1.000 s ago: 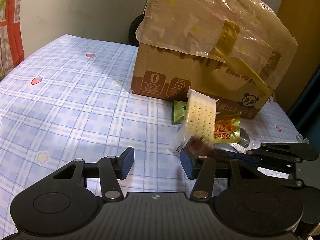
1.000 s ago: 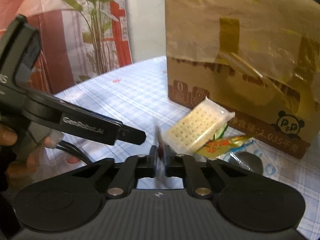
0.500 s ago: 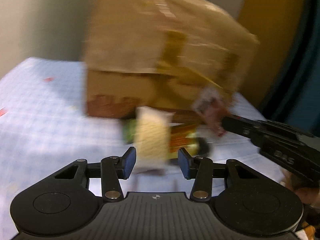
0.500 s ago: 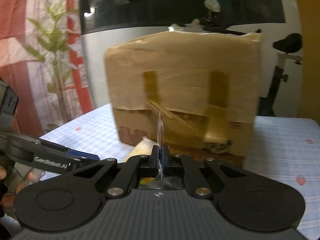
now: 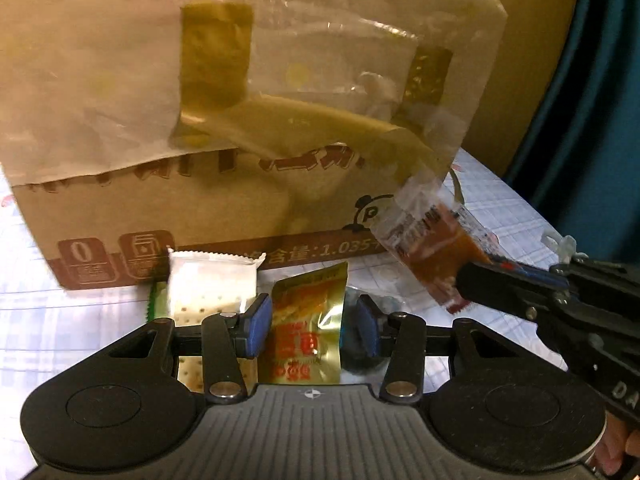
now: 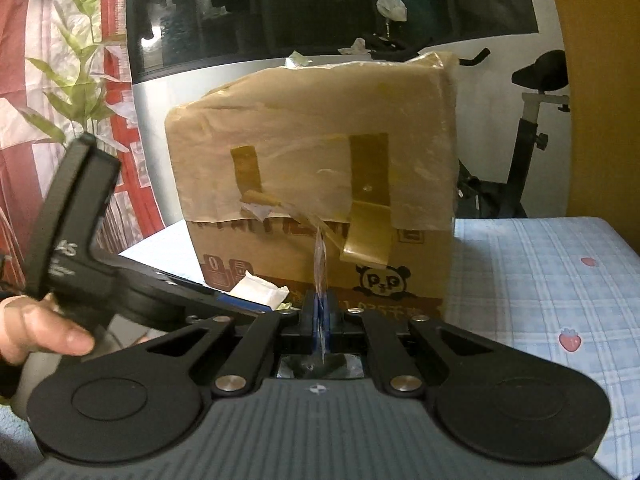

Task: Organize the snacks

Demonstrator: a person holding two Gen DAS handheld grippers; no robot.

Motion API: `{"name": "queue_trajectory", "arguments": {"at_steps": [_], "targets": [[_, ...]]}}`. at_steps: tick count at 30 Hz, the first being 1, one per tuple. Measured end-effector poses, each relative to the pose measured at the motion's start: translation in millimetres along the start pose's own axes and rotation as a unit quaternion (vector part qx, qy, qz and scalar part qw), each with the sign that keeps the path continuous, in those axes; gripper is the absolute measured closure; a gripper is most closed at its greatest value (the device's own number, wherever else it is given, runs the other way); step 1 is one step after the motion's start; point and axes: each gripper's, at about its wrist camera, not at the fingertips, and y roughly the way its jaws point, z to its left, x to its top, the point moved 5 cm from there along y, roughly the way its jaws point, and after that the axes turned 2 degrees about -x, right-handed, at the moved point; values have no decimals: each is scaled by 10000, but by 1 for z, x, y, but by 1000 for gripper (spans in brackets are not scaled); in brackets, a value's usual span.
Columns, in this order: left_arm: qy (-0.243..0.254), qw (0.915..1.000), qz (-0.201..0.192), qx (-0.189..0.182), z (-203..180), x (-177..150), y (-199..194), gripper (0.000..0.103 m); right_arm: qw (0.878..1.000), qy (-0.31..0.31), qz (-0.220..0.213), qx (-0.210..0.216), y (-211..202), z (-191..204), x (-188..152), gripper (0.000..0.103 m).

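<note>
My left gripper (image 5: 312, 332) is open low over the snacks at the foot of the cardboard box (image 5: 168, 112). A gold snack packet (image 5: 306, 336) lies between its blue pads (image 5: 256, 326) with no visible grip. Just left of it sits a white cracker packet (image 5: 212, 292) with a green packet (image 5: 154, 300) behind it, and a dark packet (image 5: 352, 360) lies to the right. My right gripper (image 5: 466, 280) comes in from the right, shut on a clear packet with brown filling (image 5: 432, 240) held in the air. In the right wrist view that gripper (image 6: 322, 320) pinches the packet (image 6: 320, 264) edge-on.
The taped box (image 6: 312, 180) stands on a blue checked tablecloth (image 6: 540, 280) whose edge is near on the right. A hand (image 6: 40, 328) holds the left tool (image 6: 80, 264) at the left. An exercise bike (image 6: 532, 140) and a dark window lie beyond the table.
My left gripper has swung in toward the snacks at the box's foot, so the gold packet now lies between its fingers. The right gripper has carried the brown packet up and to the right.
</note>
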Motion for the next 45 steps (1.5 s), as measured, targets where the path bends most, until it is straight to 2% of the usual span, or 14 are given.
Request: {"name": "queue_trajectory", "arguments": {"at_steps": [5, 7, 12, 16, 19, 24, 26, 27, 28, 31, 32, 34, 39, 45], "targets": [[-72, 9999, 5, -107, 6, 3, 13, 50, 10000, 74, 18, -11, 1, -4, -2, 100], [-69, 9999, -9, -110, 10, 1, 13, 46, 9999, 98, 18, -17, 0, -5, -2, 100], [-179, 9997, -42, -183, 25, -4, 10, 47, 9999, 105, 45, -12, 2, -4, -4, 100], [-72, 9999, -52, 119, 34, -6, 5, 55, 10000, 59, 58, -6, 2, 0, -3, 100], [122, 9993, -5, 343, 39, -6, 6, 56, 10000, 46, 53, -4, 2, 2, -3, 100], [562, 9966, 32, 607, 25, -10, 17, 57, 10000, 39, 74, 14, 2, 3, -3, 100], [691, 9951, 27, 711, 18, -10, 23, 60, 10000, 26, 82, 21, 2, 4, -3, 100], [741, 9943, 30, 773, 17, -11, 24, 68, 10000, 20, 85, 24, 2, 5, -4, 100], [772, 9937, 35, 810, 12, -12, 27, 73, 10000, 15, 87, 24, 2, 5, -4, 100], [649, 9950, -17, 756, 17, -15, 21, 78, 10000, 9, 88, 20, 1, 5, -4, 100], [641, 9948, -55, 784, 16, -13, 25, 101, 10000, 10, 85, 15, 0, 5, -4, 100], [617, 9942, -82, 881, 20, -14, 20, 101, 10000, 17, 83, 11, 0, 5, -4, 100], [451, 9953, -274, 816, 34, -13, 1, 101, 10000, -25, 84, 26, 1, 8, -4, 100], [438, 9954, -506, 678, 24, -9, -22, 101, 9999, -75, 74, 19, 0, 10, -2, 100]]}}
